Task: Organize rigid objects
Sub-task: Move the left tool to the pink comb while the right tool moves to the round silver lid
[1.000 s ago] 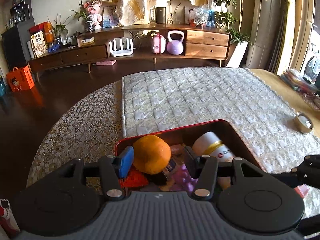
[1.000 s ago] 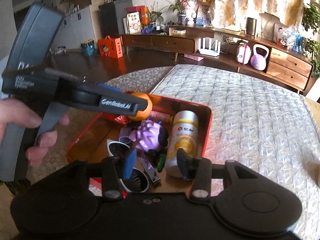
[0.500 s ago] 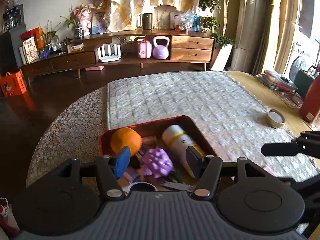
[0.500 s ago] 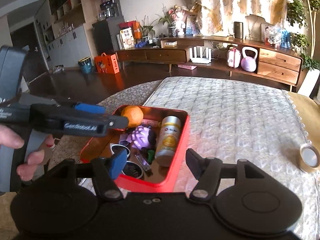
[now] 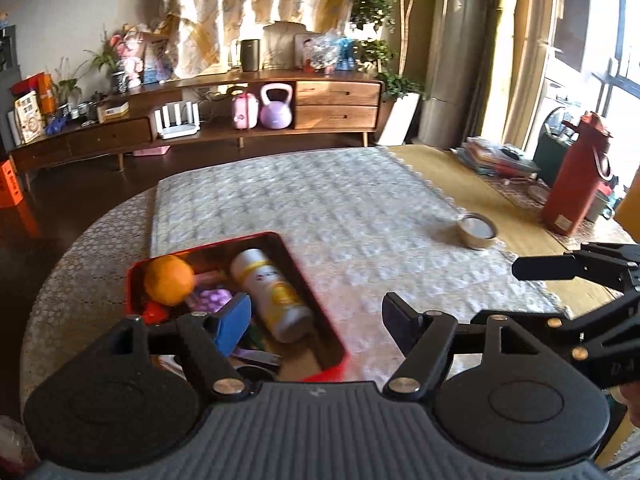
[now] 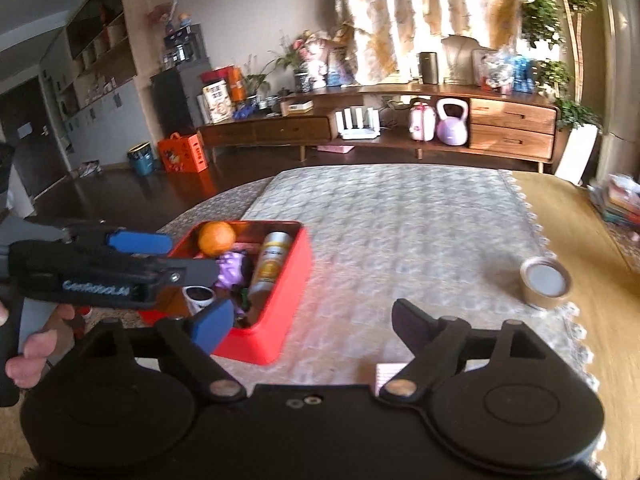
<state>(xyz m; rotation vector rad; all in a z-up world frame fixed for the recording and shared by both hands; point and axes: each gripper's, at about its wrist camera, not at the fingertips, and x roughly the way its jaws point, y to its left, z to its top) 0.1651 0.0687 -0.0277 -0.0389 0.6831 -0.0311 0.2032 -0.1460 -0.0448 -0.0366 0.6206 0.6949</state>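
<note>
Table edge: the near-left rim of the table (image 5: 80,280) is seen curving, covered by a lace-patterned cloth; dark floor lies beyond it.
Quilted mat: a pale quilted mat (image 5: 340,208) is laid over the table centre; its scalloped right border is seen against bare yellow tabletop.
Open room: the widest free surface is found on the mat, between the red tray (image 6: 296,280) and the tape roll (image 6: 545,282). The far half of the mat is also unoccupied.
Right-side obstacles: a red flask (image 5: 576,176) and a stack of books (image 5: 496,160) are set on the far right of the table, well apart from the tray.
Tray position: the tray is placed at the mat's near-left corner.
Tray contents: an orange (image 5: 168,286), a white bottle (image 5: 272,296) lying on its side, a purple knobbly toy (image 6: 234,268) and several small items too blurred to identify are held inside.
Left gripper: the left gripper (image 5: 316,322) is spread wide, its jaws having just been opening; nothing is gripped. The tray's right wall is seen between the fingers, the blue pad over the contents and the black pad over bare mat.
Right gripper: the right gripper (image 6: 312,326) is released, its jaws having just been opening; nothing is clamped. The tray's near-right corner lies by the blue pad; only mat is seen in the gap.
Gripper spacing: the two grippers are held side by side, apart.
</note>
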